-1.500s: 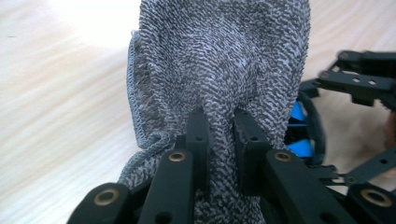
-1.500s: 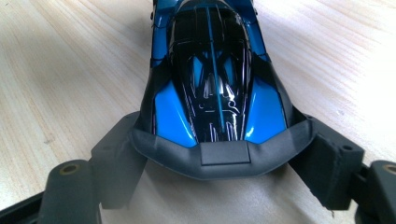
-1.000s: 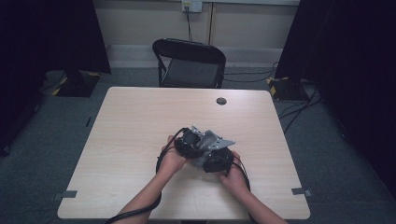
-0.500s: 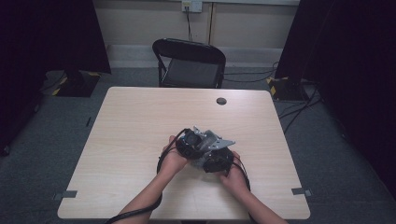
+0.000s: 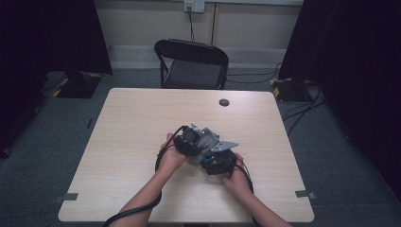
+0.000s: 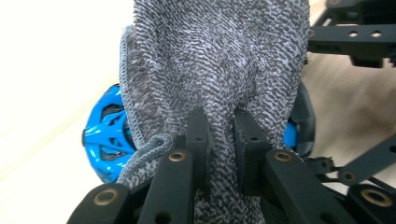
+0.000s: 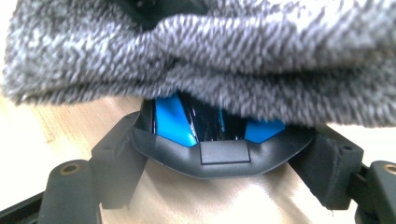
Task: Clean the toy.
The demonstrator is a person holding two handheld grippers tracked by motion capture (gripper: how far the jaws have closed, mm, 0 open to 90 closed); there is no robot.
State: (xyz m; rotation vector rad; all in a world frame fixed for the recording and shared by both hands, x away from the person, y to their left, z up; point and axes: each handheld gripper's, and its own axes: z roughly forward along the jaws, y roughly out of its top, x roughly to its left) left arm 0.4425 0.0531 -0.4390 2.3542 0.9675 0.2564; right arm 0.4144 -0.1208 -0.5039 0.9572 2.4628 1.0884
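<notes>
The cloth (image 6: pixel 219 60) is a grey and white speckled knit, with a plain grey stitched edge. Under it sits a bright blue and glossy black object (image 7: pixel 205 126) with a matte black rim; its blue openwork side (image 6: pixel 106 135) shows beside the cloth. The left hand-held gripper (image 6: pixel 219 140) and right hand-held gripper (image 7: pixel 219 163) are black. The bench (image 5: pixel 142 118) is pale wood-grain. The far chair (image 5: pixel 191 61) is black.

You see the table (image 5: pixel 142 123) from high above, looking forward. Your two gripper cameras sit very close, both looking at the gray cloth (image 6: pixel 219 60).
</notes>
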